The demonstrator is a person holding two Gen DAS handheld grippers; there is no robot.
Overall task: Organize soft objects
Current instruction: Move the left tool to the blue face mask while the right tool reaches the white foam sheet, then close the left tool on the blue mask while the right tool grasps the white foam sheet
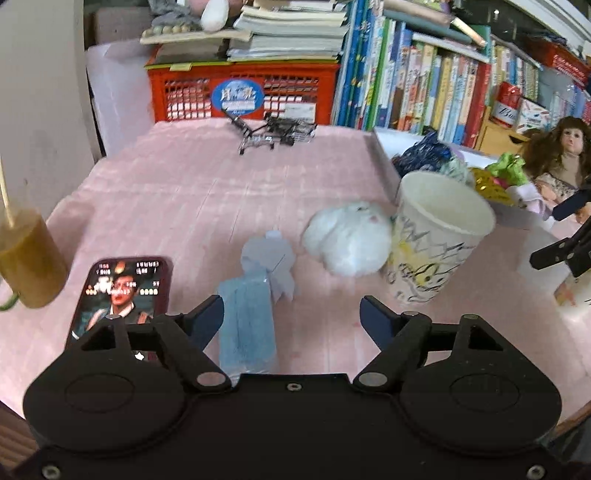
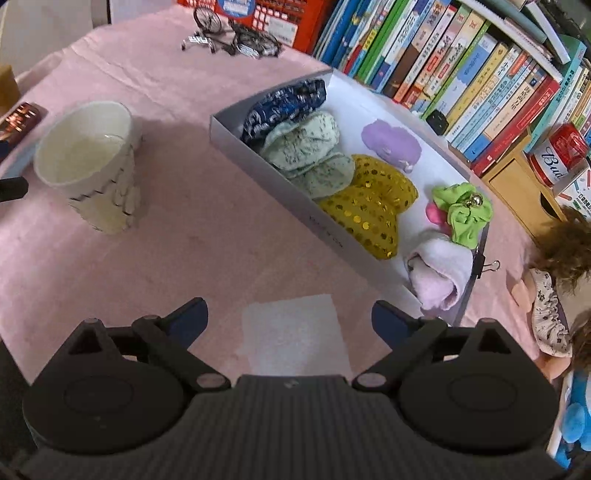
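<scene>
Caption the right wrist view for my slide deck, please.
Open right gripper hovers over the pink table beside a white box of soft items.

I see a counter (image 1: 184,184) under a pink cloth, a red crate (image 1: 240,92) with stacked books behind, and a packed bookshelf (image 2: 480,92) at right.

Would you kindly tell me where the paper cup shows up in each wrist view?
Left wrist view: paper cup, right of centre, beside the white plush toy.
Right wrist view: paper cup, upper left, standing alone.
Shared landmark: the red crate at the table's far edge.
</scene>
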